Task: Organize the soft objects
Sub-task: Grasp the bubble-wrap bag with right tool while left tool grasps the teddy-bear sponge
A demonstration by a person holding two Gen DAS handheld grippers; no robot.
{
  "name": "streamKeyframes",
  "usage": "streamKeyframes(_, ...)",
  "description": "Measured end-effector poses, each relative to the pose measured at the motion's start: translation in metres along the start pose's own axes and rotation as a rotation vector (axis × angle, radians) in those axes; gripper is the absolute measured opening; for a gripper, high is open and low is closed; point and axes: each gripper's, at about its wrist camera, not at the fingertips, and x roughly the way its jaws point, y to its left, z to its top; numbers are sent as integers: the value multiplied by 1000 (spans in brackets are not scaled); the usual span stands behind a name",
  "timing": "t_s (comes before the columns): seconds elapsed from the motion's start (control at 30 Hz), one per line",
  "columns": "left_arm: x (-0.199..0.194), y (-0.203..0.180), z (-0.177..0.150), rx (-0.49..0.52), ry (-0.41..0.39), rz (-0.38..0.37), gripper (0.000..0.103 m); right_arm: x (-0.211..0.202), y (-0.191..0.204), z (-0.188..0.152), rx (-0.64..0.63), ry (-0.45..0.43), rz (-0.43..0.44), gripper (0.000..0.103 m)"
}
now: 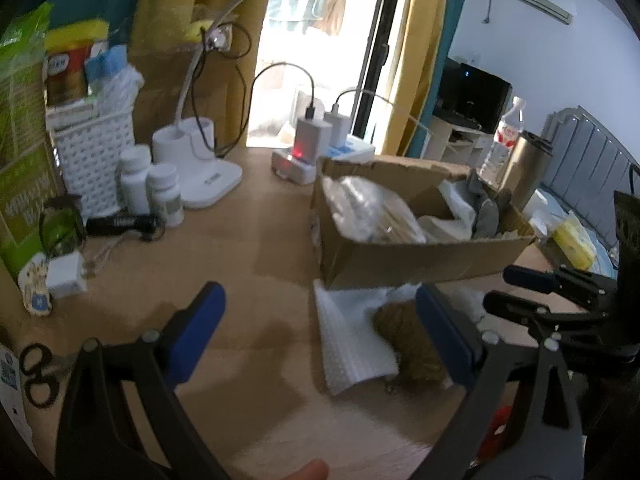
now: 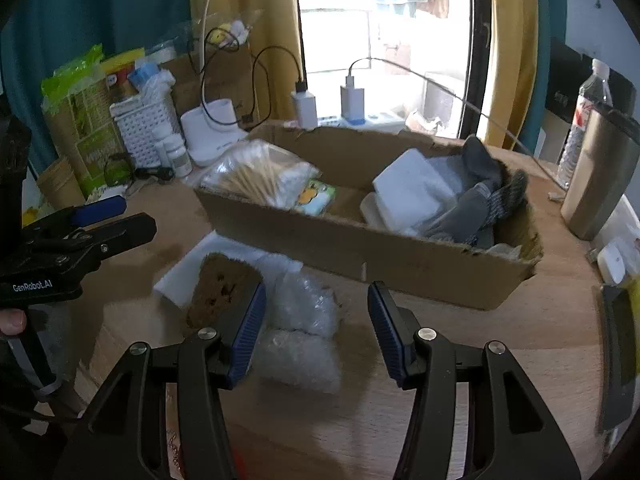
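Both hand-held grippers point down at the worktop [image 1: 260, 240] in front of the box [image 2: 360, 252]. The left hand-held gripper [image 1: 320, 336] has its jaws wide apart with nothing between them; the right hand-held gripper [image 2: 316, 332] stands half apart over bare wood, gripping nothing. A brown sponge [image 2: 224, 292] lies on a white foam sheet [image 1: 352, 344] just before the box, with two clear plastic bags [image 2: 300, 332] beside it (touching, it seems). Inside the box are a pack of cotton swabs [image 2: 260, 176], white foam and grey socks [image 2: 476, 204]. Two white bottles [image 1: 152, 188] stand near a lamp base [image 1: 204, 176]; one pair of scissors [image 1: 36, 376] lies at the left edge.
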Motion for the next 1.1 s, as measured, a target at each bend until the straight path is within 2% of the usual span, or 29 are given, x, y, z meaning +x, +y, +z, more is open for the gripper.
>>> streamKeyframes(0.33,4,3,-19,-15,36,5,97,16,6,-13,0,54,29,56)
streamKeyframes(0.47,5,-3,-20,8,46,4,97,17,4,-16,-3,60,36,46)
streamKeyframes(0.6,9,-11,-19,45,60,39,97,13,2,-19,-15,55,41,43)
streamKeyframes(1.1,20,-62,-18,163,81,54,97,-16,-33,-31,28,-12,53,43)
